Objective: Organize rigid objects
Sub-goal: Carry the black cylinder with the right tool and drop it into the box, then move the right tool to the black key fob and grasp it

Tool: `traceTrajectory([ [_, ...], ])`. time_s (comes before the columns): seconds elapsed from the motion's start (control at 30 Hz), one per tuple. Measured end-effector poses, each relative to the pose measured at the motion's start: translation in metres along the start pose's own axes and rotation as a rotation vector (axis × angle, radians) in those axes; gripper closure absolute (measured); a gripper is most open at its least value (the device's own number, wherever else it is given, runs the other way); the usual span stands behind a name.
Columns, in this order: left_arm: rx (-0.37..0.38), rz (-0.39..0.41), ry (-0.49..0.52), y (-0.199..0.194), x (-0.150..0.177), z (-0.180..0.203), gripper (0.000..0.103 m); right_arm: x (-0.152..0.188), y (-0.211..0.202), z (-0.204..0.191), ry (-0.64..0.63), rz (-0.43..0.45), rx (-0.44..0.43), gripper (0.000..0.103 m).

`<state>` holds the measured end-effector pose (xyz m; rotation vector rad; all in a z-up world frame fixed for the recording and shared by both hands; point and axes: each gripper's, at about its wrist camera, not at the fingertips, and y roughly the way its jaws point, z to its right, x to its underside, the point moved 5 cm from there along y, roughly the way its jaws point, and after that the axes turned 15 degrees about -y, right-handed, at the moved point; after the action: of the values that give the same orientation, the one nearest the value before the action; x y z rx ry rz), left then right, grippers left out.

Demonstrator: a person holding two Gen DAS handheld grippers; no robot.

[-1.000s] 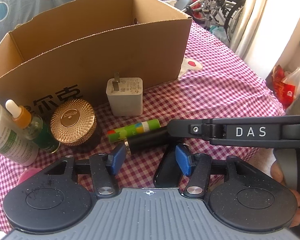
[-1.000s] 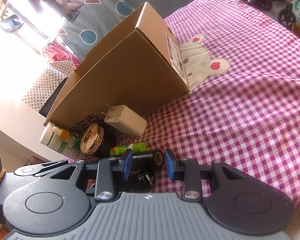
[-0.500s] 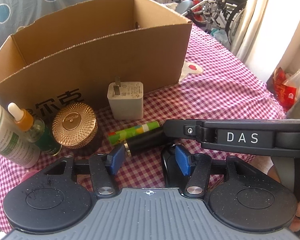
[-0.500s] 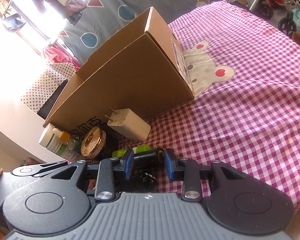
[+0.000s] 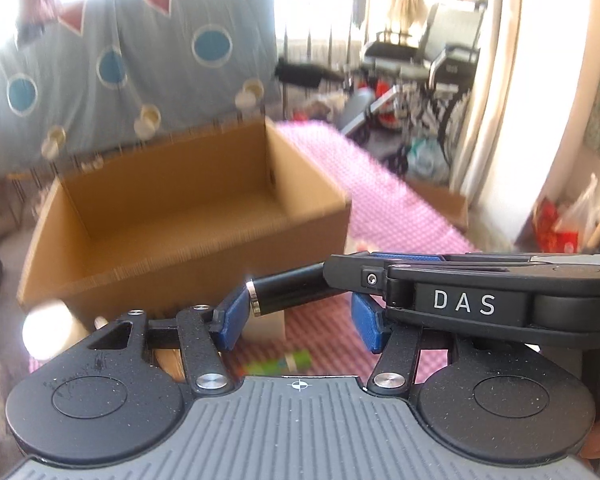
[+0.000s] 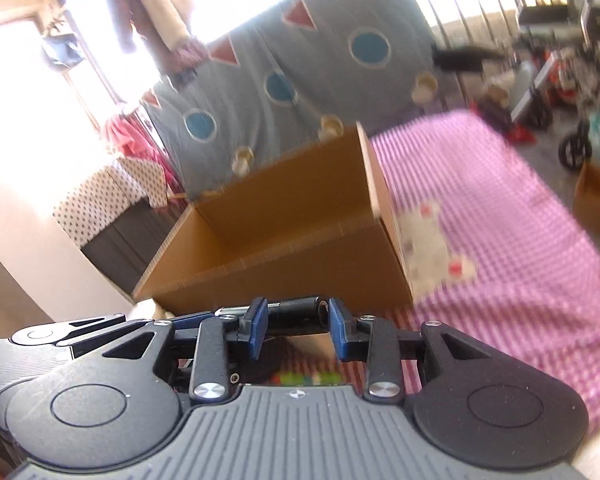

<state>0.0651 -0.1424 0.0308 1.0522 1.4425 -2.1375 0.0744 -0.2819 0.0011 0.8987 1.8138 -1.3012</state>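
A black cylinder (image 6: pixel 296 314) with a silver ring hangs in the air, crosswise between the blue pads of my right gripper (image 6: pixel 298 320), which is shut on it. In the left wrist view the same black cylinder (image 5: pixel 288 290) runs from the right gripper (image 5: pixel 332 276) down to my left gripper (image 5: pixel 298 316). Its ringed end rests against the left pad, and its other end is hidden behind the right fingers. An open cardboard box (image 5: pixel 180 276) stands just beyond, and what shows of its inside is bare. The left gripper (image 6: pixel 204 318) reaches in edge-on from the left.
Below the grippers lie a white charger (image 5: pixel 264 326), a green tube (image 5: pixel 284 362) and a white bottle top (image 5: pixel 48 332) on the pink checked cloth (image 6: pixel 520 220). A wheelchair (image 5: pixel 440 68) and a floor box (image 6: pixel 598 196) stand beyond the table's far edge.
Both grippers have risen together and carried the black cylinder up off the cloth. The inside of the box has come into view, and the items on the table have dropped low in the frame.
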Motion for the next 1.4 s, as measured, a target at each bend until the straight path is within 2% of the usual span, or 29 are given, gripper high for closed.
traceTrajectory([
  [0.13, -0.018, 0.075, -0.003, -0.006, -0.025, -0.001, 0.046, -0.035, 0.005, -0.005, -0.058, 0.033, -0.006, 0.067],
  [0.33, -0.068, 0.096, -0.077, 0.014, -0.061, -0.02, 0.046, -0.078, 0.047, -0.008, -0.105, -0.011, -0.073, 0.067],
  [0.53, -0.15, 0.028, -0.15, 0.056, -0.082, -0.044, 0.046, -0.1, 0.118, 0.007, -0.075, -0.175, -0.154, 0.067],
  [0.67, -0.188, -0.05, -0.221, 0.087, -0.091, -0.063, 0.046, -0.103, 0.162, 0.019, -0.048, -0.299, -0.182, 0.067],
  [0.8, -0.239, -0.106, -0.251, 0.116, -0.098, -0.077, 0.046, -0.111, 0.205, 0.025, -0.03, -0.395, -0.193, 0.068],
  [1.0, -0.298, -0.159, -0.276, 0.136, -0.097, -0.082, 0.045, -0.118, 0.246, 0.028, -0.035, -0.446, -0.155, 0.068],
  [1.1, -0.287, -0.158, -0.3, 0.125, -0.095, -0.084, 0.044, -0.123, 0.245, 0.026, -0.02, -0.43, -0.145, 0.068],
  [1.2, -0.269, -0.131, -0.315, 0.105, -0.096, -0.087, 0.04, -0.131, 0.227, 0.026, -0.004, -0.384, -0.167, 0.068],
  [1.4, -0.198, -0.077, -0.315, 0.058, -0.094, -0.081, 0.037, -0.143, 0.151, 0.031, 0.013, -0.255, -0.193, 0.068],
])
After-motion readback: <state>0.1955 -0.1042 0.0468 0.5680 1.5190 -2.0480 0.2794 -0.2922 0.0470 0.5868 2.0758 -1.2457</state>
